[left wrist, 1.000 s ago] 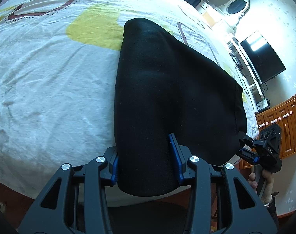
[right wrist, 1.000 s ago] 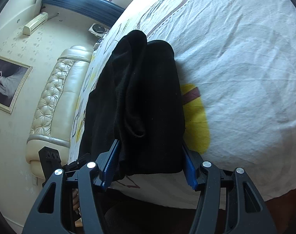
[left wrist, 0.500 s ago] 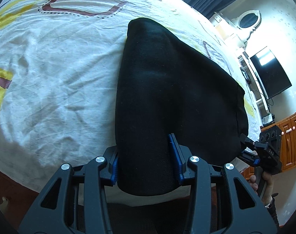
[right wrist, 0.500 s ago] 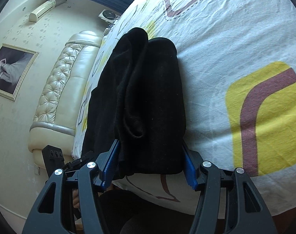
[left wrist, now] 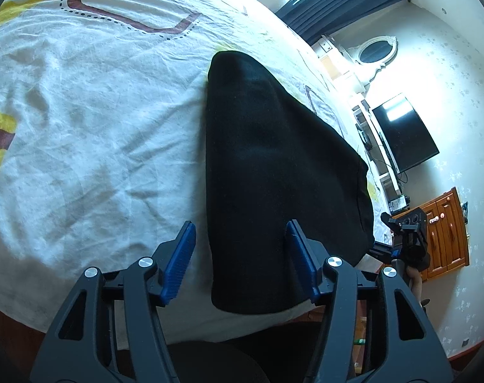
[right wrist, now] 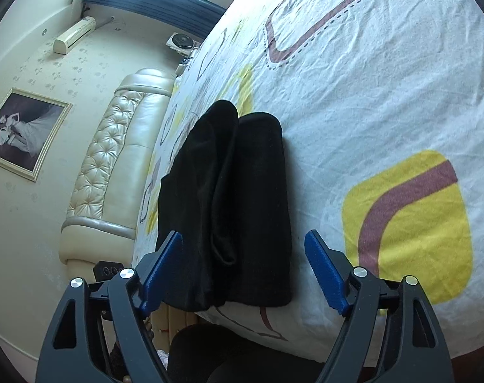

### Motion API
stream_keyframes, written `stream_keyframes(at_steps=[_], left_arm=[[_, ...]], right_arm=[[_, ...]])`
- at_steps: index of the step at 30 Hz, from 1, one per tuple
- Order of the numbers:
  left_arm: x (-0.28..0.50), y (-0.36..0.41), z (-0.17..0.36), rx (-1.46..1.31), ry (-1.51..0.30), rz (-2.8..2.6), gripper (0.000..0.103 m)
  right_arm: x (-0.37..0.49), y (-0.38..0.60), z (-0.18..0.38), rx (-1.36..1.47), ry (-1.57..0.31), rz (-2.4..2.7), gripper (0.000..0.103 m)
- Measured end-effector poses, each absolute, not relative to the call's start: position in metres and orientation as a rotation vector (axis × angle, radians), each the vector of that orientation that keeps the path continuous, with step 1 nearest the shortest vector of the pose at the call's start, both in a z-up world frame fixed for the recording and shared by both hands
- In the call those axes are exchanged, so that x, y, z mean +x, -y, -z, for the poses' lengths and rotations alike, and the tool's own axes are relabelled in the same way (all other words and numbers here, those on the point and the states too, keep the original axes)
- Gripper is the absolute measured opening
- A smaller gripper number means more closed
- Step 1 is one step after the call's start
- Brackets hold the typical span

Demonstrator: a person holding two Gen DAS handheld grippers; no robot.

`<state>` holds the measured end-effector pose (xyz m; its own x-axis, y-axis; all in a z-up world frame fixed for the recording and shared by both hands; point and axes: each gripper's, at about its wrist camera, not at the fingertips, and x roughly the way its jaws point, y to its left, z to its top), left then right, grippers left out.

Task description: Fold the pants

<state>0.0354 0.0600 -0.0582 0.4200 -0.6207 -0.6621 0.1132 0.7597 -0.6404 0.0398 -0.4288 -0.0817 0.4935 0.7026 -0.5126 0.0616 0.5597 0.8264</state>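
The black pants (left wrist: 273, 166) lie folded on the bed near its front edge. They also show in the right wrist view (right wrist: 232, 204), with one fold layered over another. My left gripper (left wrist: 240, 249) is open, its blue pads standing apart on either side of the pants' near end, the left pad clear of the cloth. My right gripper (right wrist: 243, 260) is open too, its pads wide of the other near end. The right gripper shows from the side at the left view's right edge (left wrist: 407, 239).
The bed sheet (left wrist: 92, 121) is white with yellow and maroon shapes and is wrinkled. A padded cream headboard (right wrist: 114, 159) is at the left of the right view. A TV (left wrist: 401, 137) and a wooden cabinet (left wrist: 446, 229) stand beyond the bed.
Both grippers have opened and let go of the pants, which now rest on the bed. Both have drawn back slightly toward the bed's edge.
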Motion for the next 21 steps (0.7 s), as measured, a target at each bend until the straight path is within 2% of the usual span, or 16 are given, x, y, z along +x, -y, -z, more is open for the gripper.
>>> stream_keyframes(at_steps=[11, 15, 21], left_arm=[[0.123, -0.052, 0.069, -0.658, -1.064, 0.505, 0.058], [0.144, -0.046, 0.071, -0.639, -1.079, 0.513, 0.064], [0.159, -0.044, 0.073, -0.676, -1.072, 0.523, 0.066]], right_arm=[[0.123, 0.405, 0.084, 0.866, -0.978, -0.470, 0.082], [0.135, 0.407, 0.091, 0.888, -0.973, -0.468, 0.082], [0.146, 0.400, 0.092, 0.882, -0.977, -0.498, 0.080]])
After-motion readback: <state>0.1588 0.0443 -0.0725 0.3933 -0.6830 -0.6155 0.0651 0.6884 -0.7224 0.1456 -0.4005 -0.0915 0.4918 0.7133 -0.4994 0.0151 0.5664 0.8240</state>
